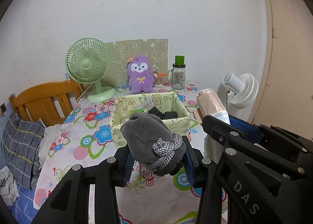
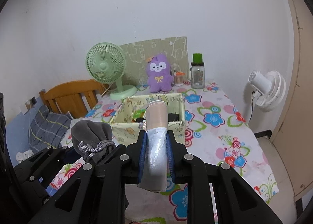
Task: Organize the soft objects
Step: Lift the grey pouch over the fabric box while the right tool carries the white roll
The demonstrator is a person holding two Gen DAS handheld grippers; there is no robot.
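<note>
My left gripper (image 1: 157, 162) is shut on a grey velvet drawstring pouch (image 1: 148, 136), held above the flowered table in front of the pale yellow fabric box (image 1: 176, 124). The pouch also shows in the right wrist view (image 2: 92, 136). My right gripper (image 2: 156, 153) is shut on a roll of plastic bags (image 2: 156, 126) with a beige end, also held above the table and pointing at the box (image 2: 127, 128). In the left wrist view the roll (image 1: 211, 104) sits to the right of the pouch. Dark items lie inside the box.
A purple plush toy (image 1: 139, 75), a green desk fan (image 1: 88, 63), a glass jar with a green lid (image 1: 178, 75) and a patterned cardboard sheet (image 1: 140, 51) stand at the table's back. A white fan (image 2: 268, 91) stands right of the table. A wooden headboard (image 1: 45, 100) and bedding are left.
</note>
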